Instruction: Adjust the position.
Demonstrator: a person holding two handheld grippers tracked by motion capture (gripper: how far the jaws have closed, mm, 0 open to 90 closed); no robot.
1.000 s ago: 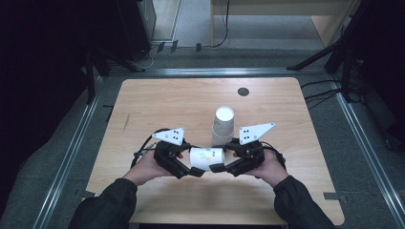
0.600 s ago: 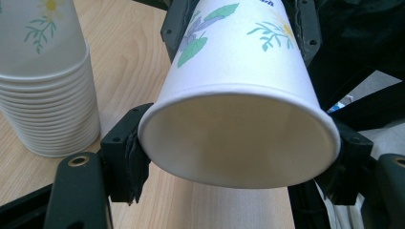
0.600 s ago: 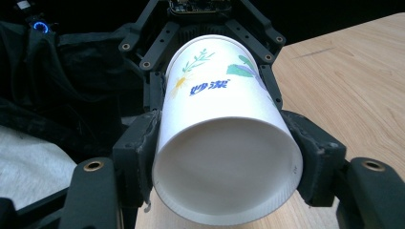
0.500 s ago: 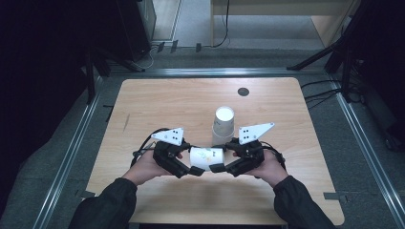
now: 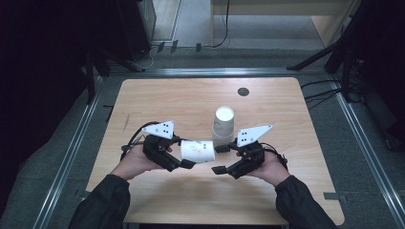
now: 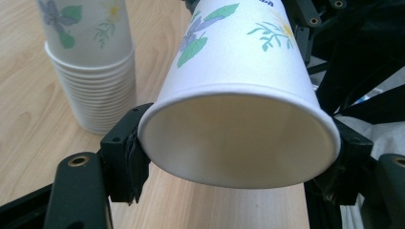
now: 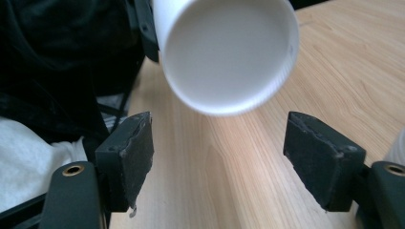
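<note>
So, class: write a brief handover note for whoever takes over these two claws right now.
Left claw: shut on the rim of the single paper cup, held on its side above the table.
Right claw: jaws have just been opening, now apart and off the cup's base.
Cup stack: upside down mid-table, just behind both claws.
Done: one cup is apart from the stack, in the left claw alone.
Left: probably set it down.

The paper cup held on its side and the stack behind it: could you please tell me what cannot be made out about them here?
- Cup: closed end cut off by the top edge in the left gripper view.
- Cup's printed wording: cropped there, too small in the high view.
- Stack of cups: top cut off in the left gripper view, so no count.
</note>
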